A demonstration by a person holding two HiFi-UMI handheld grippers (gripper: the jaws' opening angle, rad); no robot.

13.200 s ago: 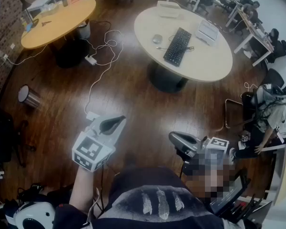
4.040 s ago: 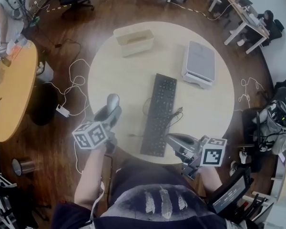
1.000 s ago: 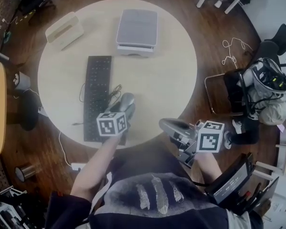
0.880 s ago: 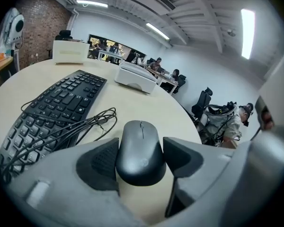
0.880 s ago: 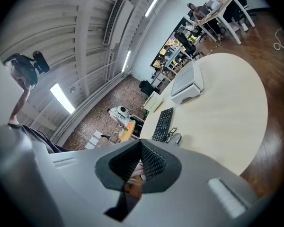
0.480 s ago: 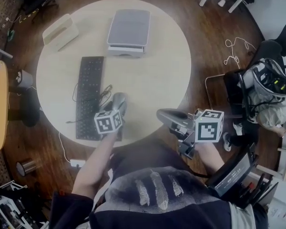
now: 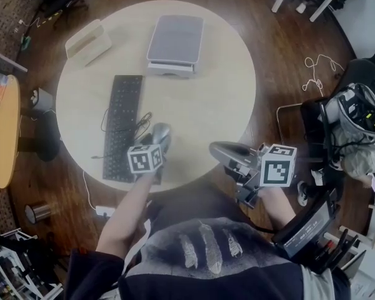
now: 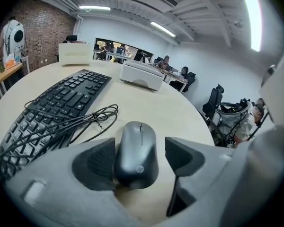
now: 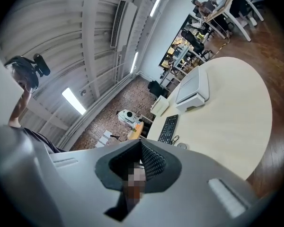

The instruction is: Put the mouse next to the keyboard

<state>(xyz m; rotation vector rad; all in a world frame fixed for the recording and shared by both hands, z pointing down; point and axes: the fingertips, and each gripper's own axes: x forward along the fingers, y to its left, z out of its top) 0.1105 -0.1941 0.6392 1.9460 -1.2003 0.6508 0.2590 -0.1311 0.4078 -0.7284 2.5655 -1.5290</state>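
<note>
The dark grey mouse [image 8: 136, 152] lies flat on the round pale table [image 7: 212, 105], just right of the black keyboard [image 7: 123, 125] and its coiled cable [image 8: 85, 122]. My left gripper [image 8: 142, 156] straddles the mouse. Its jaws have just been opening: the left pad is against the mouse's side and a gap shows at the right pad. In the head view the mouse [image 7: 160, 132] sticks out ahead of the left gripper [image 7: 156, 144]. My right gripper [image 7: 220, 150] hovers off the table's near edge, its pads [image 9: 151, 162] together with nothing between them.
A grey box-shaped device [image 7: 175, 37] and a cream box [image 7: 87, 41] stand at the table's far side. A chair with a backpack [image 7: 356, 124] is at the right, an orange table [image 7: 0, 136] at the left, and a metal bin [image 7: 36, 213] on the floor.
The left gripper has come down a little with the mouse beside the keyboard. The right gripper has shifted slightly sideways near the table's edge.
</note>
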